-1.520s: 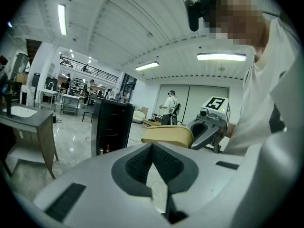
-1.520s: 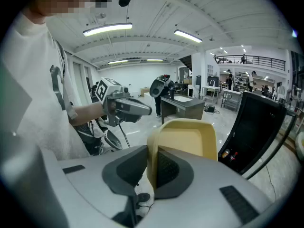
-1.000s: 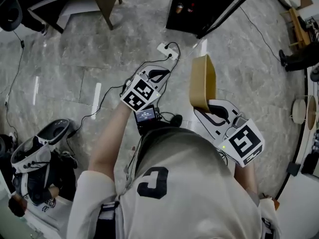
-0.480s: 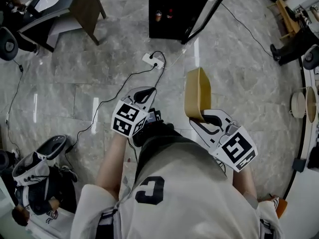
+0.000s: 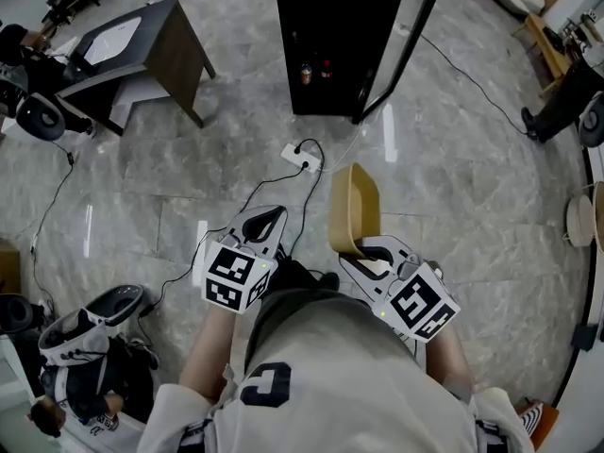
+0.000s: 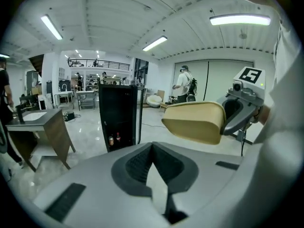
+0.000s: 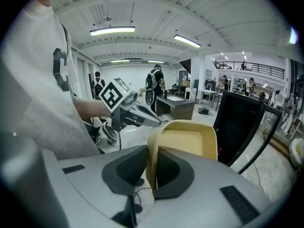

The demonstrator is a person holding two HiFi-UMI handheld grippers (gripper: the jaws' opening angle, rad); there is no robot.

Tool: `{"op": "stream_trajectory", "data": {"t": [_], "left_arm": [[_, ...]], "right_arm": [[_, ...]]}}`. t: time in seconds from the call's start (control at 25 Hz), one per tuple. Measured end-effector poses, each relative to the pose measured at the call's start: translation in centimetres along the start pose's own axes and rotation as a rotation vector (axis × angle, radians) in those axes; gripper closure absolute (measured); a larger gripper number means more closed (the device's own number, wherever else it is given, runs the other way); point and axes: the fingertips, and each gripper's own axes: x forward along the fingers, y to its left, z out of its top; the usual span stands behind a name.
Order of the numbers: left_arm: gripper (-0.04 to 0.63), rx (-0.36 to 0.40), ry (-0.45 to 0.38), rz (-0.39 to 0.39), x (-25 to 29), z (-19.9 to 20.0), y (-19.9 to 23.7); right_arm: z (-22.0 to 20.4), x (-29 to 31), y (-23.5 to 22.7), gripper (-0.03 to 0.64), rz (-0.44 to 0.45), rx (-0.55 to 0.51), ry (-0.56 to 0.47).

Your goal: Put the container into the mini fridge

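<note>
A tan, tray-like container (image 5: 354,208) stands on edge, held by one wall between my right gripper's (image 5: 366,253) jaws. In the right gripper view the container (image 7: 186,146) fills the middle, with the pads of my right gripper (image 7: 153,170) shut on its rim. The black mini fridge (image 5: 344,36) stands ahead on the floor with its door (image 5: 408,45) swung open. Two small bottles (image 5: 306,72) show inside it. My left gripper (image 5: 267,219) hangs beside the container, shut and empty. In the left gripper view, my left gripper (image 6: 152,148) points at the fridge (image 6: 118,115) with the container (image 6: 194,121) at right.
A white power strip (image 5: 295,156) and black cables lie on the marble floor between me and the fridge. A dark desk (image 5: 142,50) stands at the upper left. A bag and gear (image 5: 90,319) sit at the lower left. People (image 7: 156,84) stand far behind.
The fridge has come further into view and lies closer ahead. Both grippers sit lower in the head view. The container stays in the right gripper's grip.
</note>
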Motion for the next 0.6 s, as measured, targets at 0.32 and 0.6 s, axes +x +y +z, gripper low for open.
{"op": "stream_trajectory", "data": {"t": [0.32,0.6], "left_arm": [[0.540,0.085,0.041,-0.001,2.3,0.4,6.6],[0.540,0.112,0.045,-0.040,5.2,3.9,16.1]], "right_arm": [[4.1,5.3,-6.1,0.566,-0.078,0.034,-0.025],[9.4,10.4,-11.7,0.566,-0.153,0.054,0.018]]}}
